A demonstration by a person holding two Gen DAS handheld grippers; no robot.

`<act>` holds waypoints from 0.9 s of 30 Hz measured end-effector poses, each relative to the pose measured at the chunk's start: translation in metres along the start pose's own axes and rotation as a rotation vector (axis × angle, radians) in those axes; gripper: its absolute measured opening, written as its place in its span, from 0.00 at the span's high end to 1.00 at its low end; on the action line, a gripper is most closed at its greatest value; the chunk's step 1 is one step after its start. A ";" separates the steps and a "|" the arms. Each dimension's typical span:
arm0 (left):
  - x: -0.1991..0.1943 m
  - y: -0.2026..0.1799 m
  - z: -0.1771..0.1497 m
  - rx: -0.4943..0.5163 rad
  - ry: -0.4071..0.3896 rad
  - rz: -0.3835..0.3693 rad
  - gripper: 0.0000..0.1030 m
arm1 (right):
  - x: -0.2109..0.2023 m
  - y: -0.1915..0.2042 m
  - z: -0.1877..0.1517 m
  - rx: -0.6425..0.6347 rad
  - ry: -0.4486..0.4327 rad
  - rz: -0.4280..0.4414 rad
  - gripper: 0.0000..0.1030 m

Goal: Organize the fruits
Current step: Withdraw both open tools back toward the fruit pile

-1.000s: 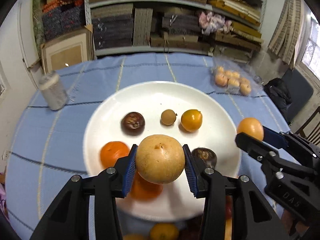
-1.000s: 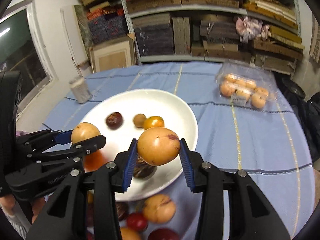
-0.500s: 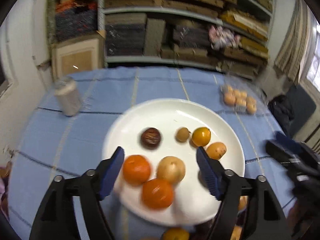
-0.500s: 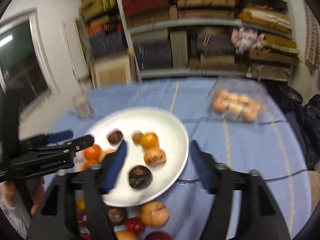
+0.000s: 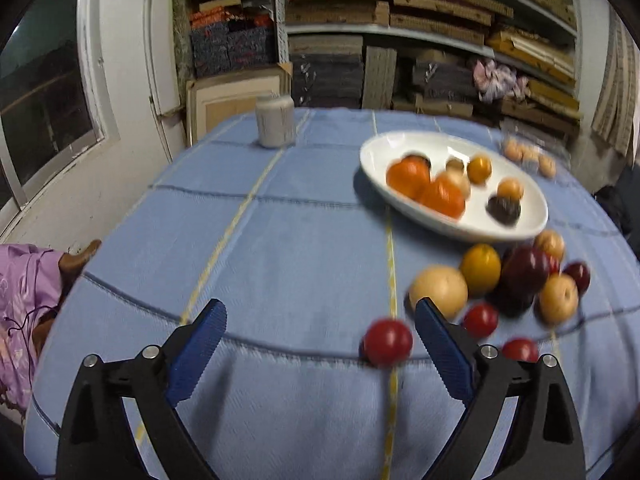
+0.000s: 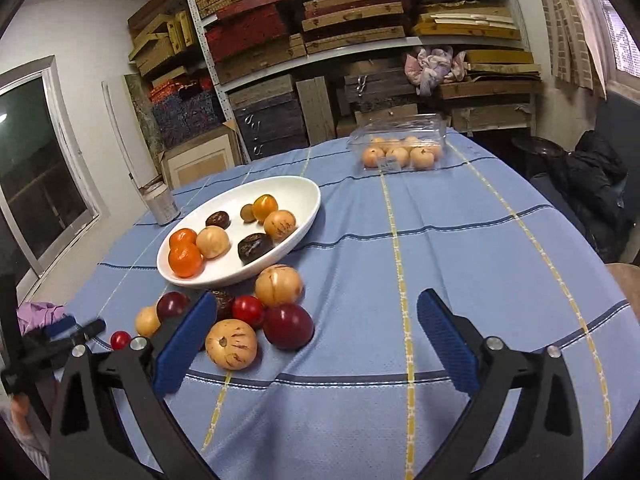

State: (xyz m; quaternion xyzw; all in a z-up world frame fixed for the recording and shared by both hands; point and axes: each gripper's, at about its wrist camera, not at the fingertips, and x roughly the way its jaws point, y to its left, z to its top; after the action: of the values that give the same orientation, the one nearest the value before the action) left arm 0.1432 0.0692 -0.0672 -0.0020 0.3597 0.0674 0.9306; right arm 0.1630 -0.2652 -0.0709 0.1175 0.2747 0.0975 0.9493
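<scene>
Risk lies in the loose fruit heap [image 6: 240, 316] on the cloth just beside the white plate [image 6: 304, 216]: round pieces touch one another, so nudging one could roll others toward the table edge. Your left gripper [image 5: 320, 344] hangs spread and empty, a small red fruit [image 5: 387, 342] between its fingers; your right gripper [image 6: 316, 340] is likewise released. Close squarely, or it may squirt out.

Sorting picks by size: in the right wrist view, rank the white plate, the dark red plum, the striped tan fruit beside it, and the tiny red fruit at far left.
1. white plate
2. striped tan fruit and dark red plum: look alike, not ranked
3. tiny red fruit
</scene>
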 end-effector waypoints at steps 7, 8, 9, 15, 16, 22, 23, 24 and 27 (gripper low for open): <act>0.006 -0.019 -0.007 0.091 0.009 -0.036 0.07 | 0.006 -0.005 -0.001 0.022 0.022 -0.011 0.04; 0.009 -0.020 -0.008 0.091 0.015 -0.046 0.07 | 0.008 -0.006 -0.001 0.027 0.027 -0.009 0.04; 0.011 -0.020 -0.009 0.089 0.022 -0.066 0.07 | 0.008 -0.007 -0.001 0.033 0.032 -0.007 0.04; 0.021 -0.021 -0.009 0.077 0.069 -0.120 0.30 | 0.011 -0.009 -0.001 0.048 0.048 -0.002 0.04; 0.023 -0.020 -0.010 0.075 0.077 -0.125 0.38 | 0.011 -0.009 -0.002 0.050 0.048 -0.001 0.04; 0.024 -0.022 -0.011 0.077 0.079 -0.142 0.41 | 0.012 -0.008 -0.002 0.045 0.052 -0.002 0.04; 0.023 -0.023 -0.011 0.080 0.075 -0.146 0.41 | 0.013 -0.007 -0.002 0.044 0.054 -0.001 0.04; 0.022 -0.025 -0.011 0.086 0.071 -0.151 0.41 | 0.014 -0.006 -0.003 0.043 0.055 0.000 0.04; 0.024 -0.030 -0.010 0.109 0.076 -0.175 0.56 | 0.014 -0.006 -0.003 0.044 0.055 0.000 0.04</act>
State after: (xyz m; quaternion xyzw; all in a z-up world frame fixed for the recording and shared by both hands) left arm 0.1582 0.0421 -0.0921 0.0148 0.3961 -0.0341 0.9174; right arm 0.1735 -0.2670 -0.0816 0.1356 0.3028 0.0947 0.9386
